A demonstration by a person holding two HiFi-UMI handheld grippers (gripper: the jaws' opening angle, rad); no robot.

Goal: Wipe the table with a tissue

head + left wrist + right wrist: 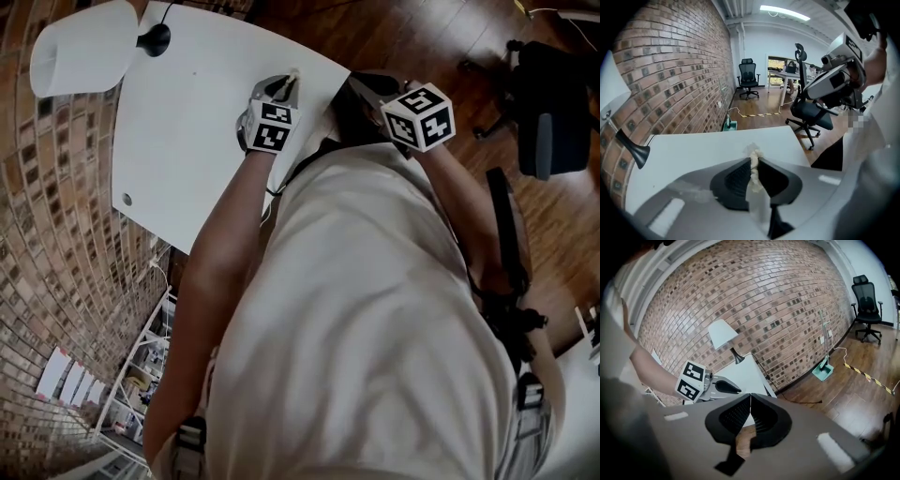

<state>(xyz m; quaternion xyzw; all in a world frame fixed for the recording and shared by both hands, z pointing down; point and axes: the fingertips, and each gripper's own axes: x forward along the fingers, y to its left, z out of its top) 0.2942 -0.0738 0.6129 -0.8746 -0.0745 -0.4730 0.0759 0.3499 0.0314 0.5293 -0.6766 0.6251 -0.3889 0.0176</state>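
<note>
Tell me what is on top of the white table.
A lamp stands at the far corner of the table. The left tool, shut on a tissue, is over its near edge. The person's arm covers part of that edge.

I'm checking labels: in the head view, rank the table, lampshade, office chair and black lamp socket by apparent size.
1. table
2. lampshade and office chair: too alike to rank, chair cropped
3. black lamp socket

- Left gripper reaches forward on an outstretched bare arm, its jaws pinched on a tissue (a tuft pokes past the tips).
- Right gripper is held near it, jaws together, nothing between them.
</note>
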